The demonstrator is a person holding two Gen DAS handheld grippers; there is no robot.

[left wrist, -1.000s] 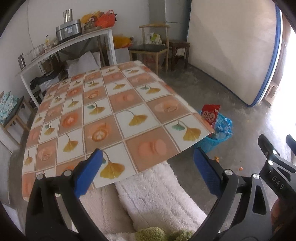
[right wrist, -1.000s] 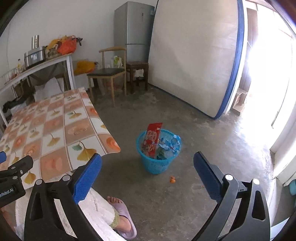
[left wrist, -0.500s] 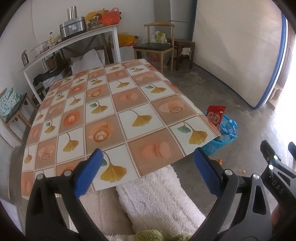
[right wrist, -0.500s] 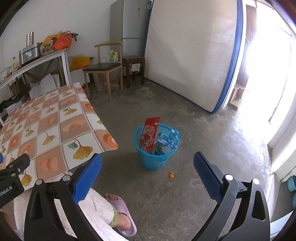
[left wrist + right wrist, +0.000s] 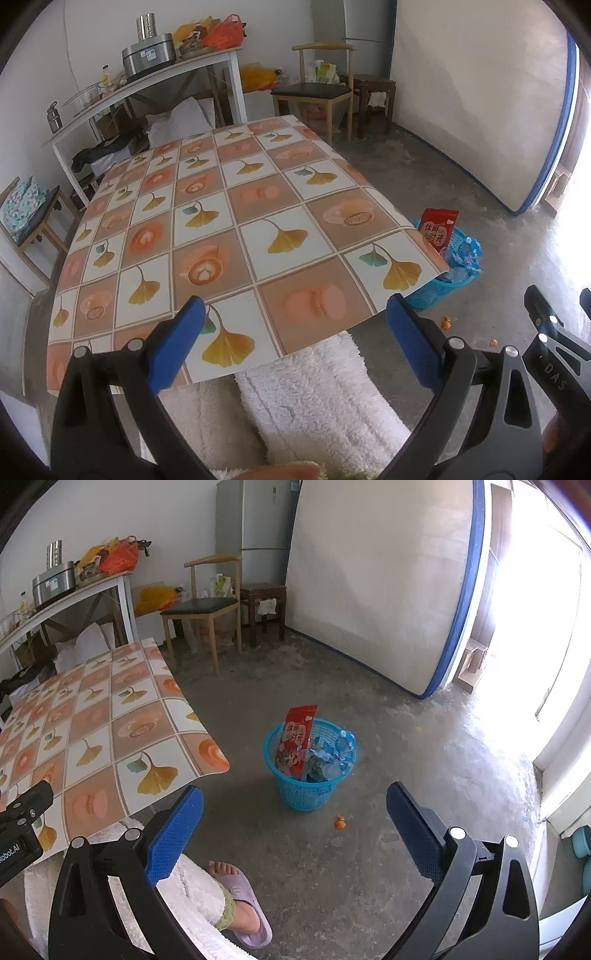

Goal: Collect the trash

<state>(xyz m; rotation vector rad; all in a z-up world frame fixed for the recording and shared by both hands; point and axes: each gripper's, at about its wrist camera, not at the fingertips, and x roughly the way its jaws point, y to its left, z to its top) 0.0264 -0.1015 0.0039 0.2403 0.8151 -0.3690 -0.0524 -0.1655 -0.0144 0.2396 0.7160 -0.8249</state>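
Both views drawn back; blue bin [image 5: 309, 764] ahead, jaws apart

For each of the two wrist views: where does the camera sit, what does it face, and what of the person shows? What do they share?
Left wrist: on the left gripper, open, facing the table; robe-clad lap below, right gripper at right.
Right wrist: on the right gripper, open, facing the floor and basket; slippered foot shows.
Shared: table, basket, red packet, chair.
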